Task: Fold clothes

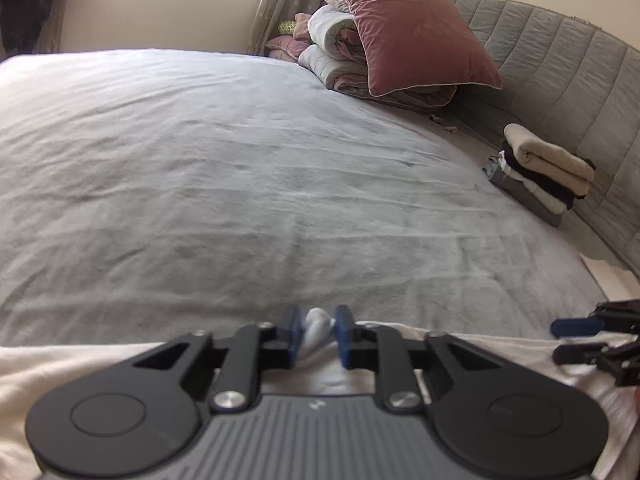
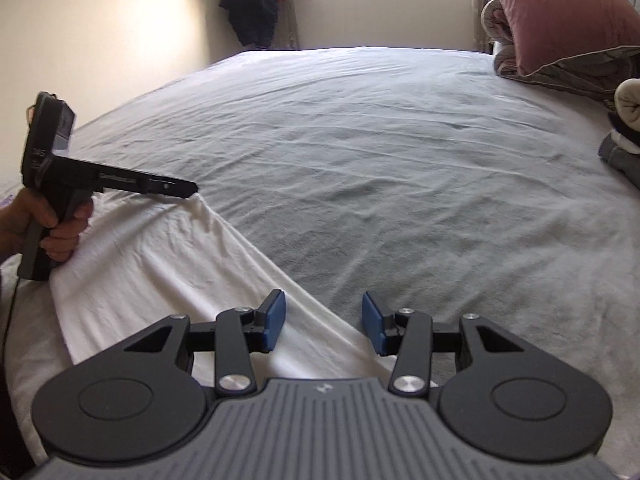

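A white garment lies spread at the near edge of the grey bed sheet. My left gripper is shut on a bunched fold of the garment's far edge, white cloth pinched between its blue pads. In the right wrist view a hand holds that left gripper, its tips lifting the cloth edge into a small peak. My right gripper stands open over the garment's diagonal edge, with the cloth below the gap and its pads apart. The right gripper also shows at the right edge of the left wrist view.
A stack of folded clothes sits against the grey padded headboard. A mauve pillow leans on a rolled duvet at the far corner. A dark coat hangs by the window.
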The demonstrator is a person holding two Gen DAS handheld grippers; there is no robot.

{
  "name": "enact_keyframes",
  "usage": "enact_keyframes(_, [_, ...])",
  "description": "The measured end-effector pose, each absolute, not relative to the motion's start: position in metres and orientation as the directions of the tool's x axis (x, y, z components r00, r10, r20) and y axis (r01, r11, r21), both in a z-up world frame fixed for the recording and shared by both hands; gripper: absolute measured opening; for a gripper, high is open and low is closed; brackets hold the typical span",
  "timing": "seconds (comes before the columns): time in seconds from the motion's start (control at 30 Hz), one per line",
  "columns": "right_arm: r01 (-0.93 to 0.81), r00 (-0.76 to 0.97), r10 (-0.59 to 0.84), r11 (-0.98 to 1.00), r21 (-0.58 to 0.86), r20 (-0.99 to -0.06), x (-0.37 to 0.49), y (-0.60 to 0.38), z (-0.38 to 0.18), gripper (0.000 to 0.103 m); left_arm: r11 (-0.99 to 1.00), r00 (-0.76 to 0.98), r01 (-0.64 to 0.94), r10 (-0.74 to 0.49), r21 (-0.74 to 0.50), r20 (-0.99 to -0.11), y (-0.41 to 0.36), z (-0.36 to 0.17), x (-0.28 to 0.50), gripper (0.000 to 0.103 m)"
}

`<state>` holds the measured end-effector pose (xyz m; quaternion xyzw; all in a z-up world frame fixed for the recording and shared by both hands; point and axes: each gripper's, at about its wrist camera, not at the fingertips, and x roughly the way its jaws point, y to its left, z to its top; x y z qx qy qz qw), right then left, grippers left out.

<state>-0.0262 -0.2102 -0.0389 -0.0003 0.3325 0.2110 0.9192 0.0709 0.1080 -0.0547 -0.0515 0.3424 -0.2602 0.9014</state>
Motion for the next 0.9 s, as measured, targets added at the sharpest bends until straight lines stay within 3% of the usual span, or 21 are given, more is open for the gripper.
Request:
enact_keyframes(0.1, [-0.422,0.681,0.397,0.899,0.114,-0.615,-0.028,-0.202,-0.043,0.033,0.865,0.645,0.429,-0.496,-0.262,-0.582,0.105,-0.055,0.068,0.006])
enact_keyframes(0.17, [-0.438,0.684,0.397,0.894,0.091,-0.611,-0.031,-0.199,-0.045,0.014,0.870,0.663,0.412,-0.489,-0.270,-0.566,0.105,-0.055,0.067,0.004])
enact_keyframes(0.23, [-0.436,0.698,0.394,0.896,0.082,-0.598,-0.033,-0.197,-0.044,0.004,0.875,0.690,0.390,-0.484,-0.286,-0.538,0.107,-0.052,0.066,0.004])
enact_keyframes(0.33, [-0.407,0.746,0.371,0.911,0.062,-0.553,-0.039,-0.198,-0.038,0.004,0.881,0.727,0.368,-0.472,-0.297,-0.498,0.109,-0.048,0.063,0.004])
enact_keyframes(0.57, [-0.393,0.745,0.314,0.920,-0.006,-0.589,-0.035,-0.189,-0.049,0.005,0.912,0.722,0.352,-0.407,-0.208,-0.559,0.093,-0.061,0.069,0.005])
enact_keyframes(0.63, [-0.386,0.754,0.303,0.922,-0.020,-0.582,-0.037,-0.188,-0.048,0.012,0.915,0.724,0.353,-0.401,-0.198,-0.561,0.092,-0.061,0.068,0.006])
enact_keyframes(0.7, [-0.363,0.769,0.287,0.932,-0.021,-0.571,-0.039,-0.191,-0.046,0.027,0.918,0.730,0.345,-0.393,-0.195,-0.559,0.093,-0.057,0.067,0.011])
enact_keyframes(0.73, [-0.344,0.781,0.274,0.939,-0.020,-0.561,-0.041,-0.193,-0.043,0.039,0.921,0.735,0.338,-0.388,-0.195,-0.556,0.094,-0.055,0.065,0.020])
enact_keyframes(0.77, [-0.323,0.796,0.261,0.946,-0.019,-0.545,-0.044,-0.195,-0.041,0.041,0.924,0.745,0.326,-0.381,-0.200,-0.548,0.094,-0.052,0.063,0.033])
enact_keyframes(0.8, [-0.309,0.811,0.254,0.951,-0.017,-0.527,-0.049,-0.197,-0.038,0.041,0.926,0.754,0.316,-0.376,-0.205,-0.539,0.095,-0.049,0.061,0.038])
enact_keyframes(0.9, [-0.285,0.838,0.246,0.959,-0.005,-0.487,-0.065,-0.204,-0.029,0.041,0.921,0.766,0.308,-0.388,-0.237,-0.512,0.097,-0.038,0.051,0.041])
